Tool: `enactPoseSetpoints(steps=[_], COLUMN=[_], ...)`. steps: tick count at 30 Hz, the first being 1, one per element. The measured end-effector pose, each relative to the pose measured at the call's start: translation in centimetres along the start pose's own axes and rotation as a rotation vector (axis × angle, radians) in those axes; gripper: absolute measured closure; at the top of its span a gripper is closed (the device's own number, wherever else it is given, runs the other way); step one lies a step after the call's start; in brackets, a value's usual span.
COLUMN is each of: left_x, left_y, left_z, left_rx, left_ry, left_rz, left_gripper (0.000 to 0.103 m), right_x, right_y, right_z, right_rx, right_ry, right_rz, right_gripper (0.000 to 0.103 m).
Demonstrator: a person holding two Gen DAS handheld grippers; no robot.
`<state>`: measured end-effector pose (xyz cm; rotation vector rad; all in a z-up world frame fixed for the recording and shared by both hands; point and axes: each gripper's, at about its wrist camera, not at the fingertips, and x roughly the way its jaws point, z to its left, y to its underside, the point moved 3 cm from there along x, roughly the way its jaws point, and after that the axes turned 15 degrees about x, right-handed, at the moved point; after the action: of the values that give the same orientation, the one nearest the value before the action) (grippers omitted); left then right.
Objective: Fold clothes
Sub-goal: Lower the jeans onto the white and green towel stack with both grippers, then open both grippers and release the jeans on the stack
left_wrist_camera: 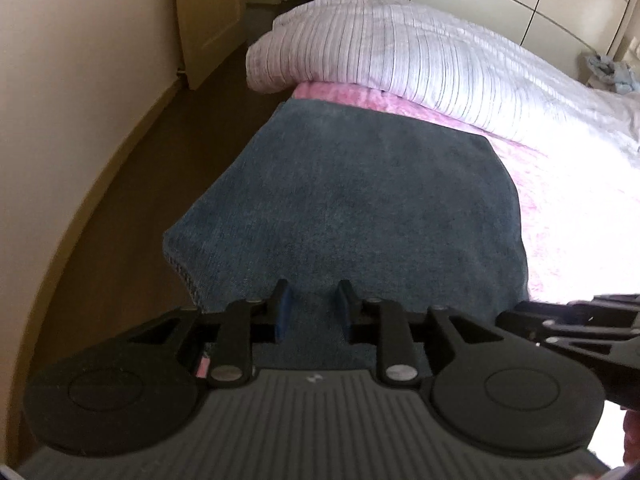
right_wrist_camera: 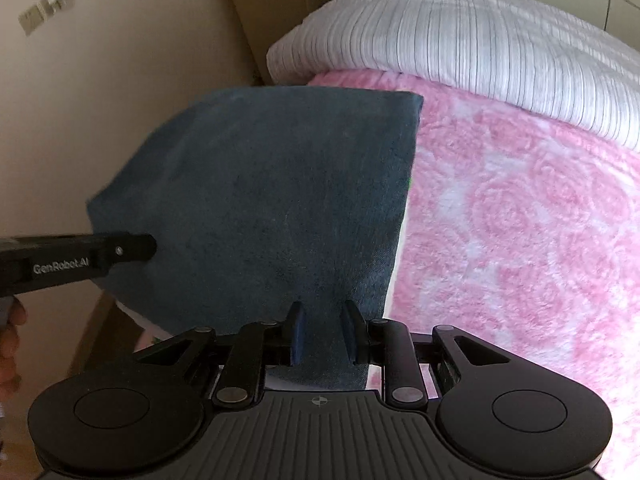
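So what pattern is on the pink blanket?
Big rose swirls, pink on paler pink, cover the pink blanket. The right wrist view shows it best.

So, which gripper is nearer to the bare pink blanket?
Right. The right gripper sits at the blue cloth's right edge, just beside the pink blanket. The left gripper is over the cloth's other side, toward the wall.

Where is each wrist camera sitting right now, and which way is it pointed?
Left wrist: on the left gripper, angled down at the dark blue towel on the bed; the right gripper's body enters from the right edge.
Right wrist: on the right gripper, angled down at the towel's right edge; the left gripper and a hand show at left.
Shared: towel, pink blanket, striped duvet.
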<state>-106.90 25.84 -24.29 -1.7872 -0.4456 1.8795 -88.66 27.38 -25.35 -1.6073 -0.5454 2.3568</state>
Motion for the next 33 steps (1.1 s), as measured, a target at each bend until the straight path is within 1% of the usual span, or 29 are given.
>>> enactPoseSetpoints(steps=[3, 5, 7, 9, 11, 13, 14, 15, 18, 21, 23, 25, 27, 28, 32, 33], left_x=[0.1, 0.9, 1.1, 0.2, -1.1, -2.9, -4.0, -5.0, -7.9, -10.7, -12.3, -13.6, -14.7, -15.1, -16.2, -16.5], left_y=[0.3, 0.8, 0.7, 0.2, 0.0, 0.2, 0.2, 0.1, -0.1, -0.3, -0.5, -0.6, -0.6, -0.6, -0.6, -0.6], left_z=[-0.6, -0.9, -1.2, -1.6, -2.0, -2.6, -2.8, -3.1, -4.0, -5.0, -5.5, -5.7, -6.0, -6.1, -6.9, -7.3], left_rx=[0.027, 0.05, 0.042, 0.047, 0.042, 0.031, 0.029, 0.028, 0.029, 0.041, 0.04, 0.023, 0.007, 0.002, 0.018, 0.024], left_ry=[-0.02, -0.04, -0.052, -0.071, -0.083, -0.081, -0.084, -0.087, -0.103, -0.128, -0.138, -0.126, -0.114, -0.111, -0.149, -0.182], left_rz=[0.003, 0.007, 0.015, 0.026, 0.036, 0.021, 0.013, 0.005, -0.017, -0.026, -0.034, -0.043, -0.05, -0.051, -0.054, -0.051], left_gripper=[0.081, 0.076, 0.076, 0.077, 0.079, 0.078, 0.075, 0.074, 0.068, 0.061, 0.052, 0.048, 0.042, 0.041, 0.039, 0.039], right_x=[-1.4, -0.7, 0.2, 0.8, -0.1, -1.8, -2.8, -3.9, -6.7, -9.5, -11.4, -13.4, -14.9, -15.5, -17.8, -18.1], right_y=[0.6, 1.2, 1.5, 1.3, 0.7, 0.9, 1.2, 1.5, 2.6, 3.3, 3.5, 3.6, 3.9, 4.2, 5.5, 5.7], right_z=[0.4, 0.2, 0.2, 0.3, 0.7, 0.6, 0.5, 0.4, 0.2, 0.0, -0.2, -0.3, -0.4, -0.4, -0.1, -0.1], right_rx=[-0.007, 0.005, -0.004, -0.019, -0.01, 0.027, 0.052, 0.075, 0.072, 0.037, 0.02, 0.006, -0.013, -0.027, -0.083, -0.091], right_ry=[-0.04, -0.038, -0.03, -0.017, -0.01, -0.04, -0.06, -0.074, -0.073, -0.044, -0.025, -0.011, 0.002, 0.009, 0.022, 0.018], right_rz=[-0.025, 0.004, 0.024, 0.041, 0.051, 0.056, 0.055, 0.054, 0.041, 0.01, -0.013, -0.037, -0.053, -0.06, -0.088, -0.094], right_gripper=[0.079, 0.079, 0.079, 0.079, 0.079, 0.079, 0.079, 0.077, 0.059, 0.056, 0.055, 0.053, 0.049, 0.046, 0.042, 0.042])
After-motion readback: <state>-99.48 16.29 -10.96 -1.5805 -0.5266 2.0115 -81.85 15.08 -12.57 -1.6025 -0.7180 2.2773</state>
